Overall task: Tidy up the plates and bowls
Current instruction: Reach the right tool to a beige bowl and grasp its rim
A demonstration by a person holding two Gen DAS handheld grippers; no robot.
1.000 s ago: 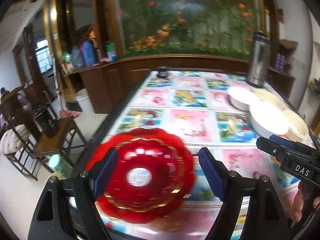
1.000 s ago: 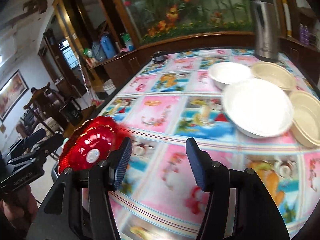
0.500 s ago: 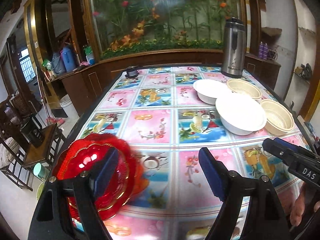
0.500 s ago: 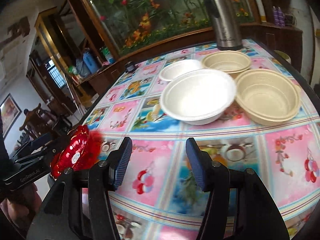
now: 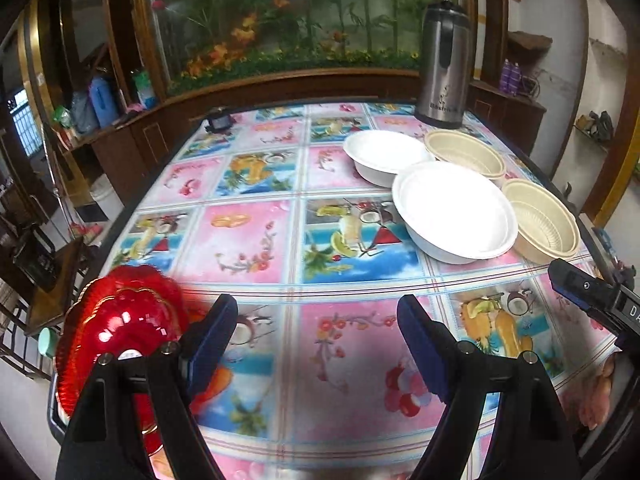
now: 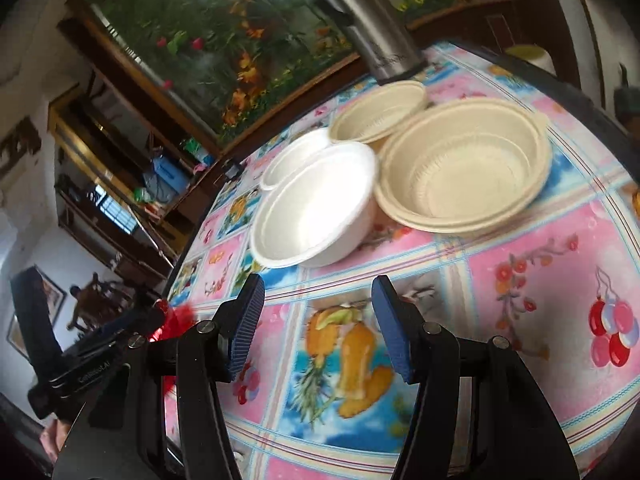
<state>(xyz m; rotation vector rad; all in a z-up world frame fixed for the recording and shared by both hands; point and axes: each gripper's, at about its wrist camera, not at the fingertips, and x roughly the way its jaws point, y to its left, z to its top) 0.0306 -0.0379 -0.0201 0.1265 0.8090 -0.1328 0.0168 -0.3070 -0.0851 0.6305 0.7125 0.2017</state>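
With both grippers, left [image 5: 312, 344] and right [image 6: 316, 320], spread and empty, the near white bowl [image 6: 316, 208], touching the near beige bowl [image 6: 464, 168], was judged the next thing to be grasped.

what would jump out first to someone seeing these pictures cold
The loud pink and blue fruit-print tablecloth fills both views. At its near left corner sits a glossy red scalloped plastic plate, just left of the open left tongs. Toward the far right, ahead of the open right tongs, cluster two white foam bowls and two beige ribbed bowls, with a tall steel thermos jug behind them.
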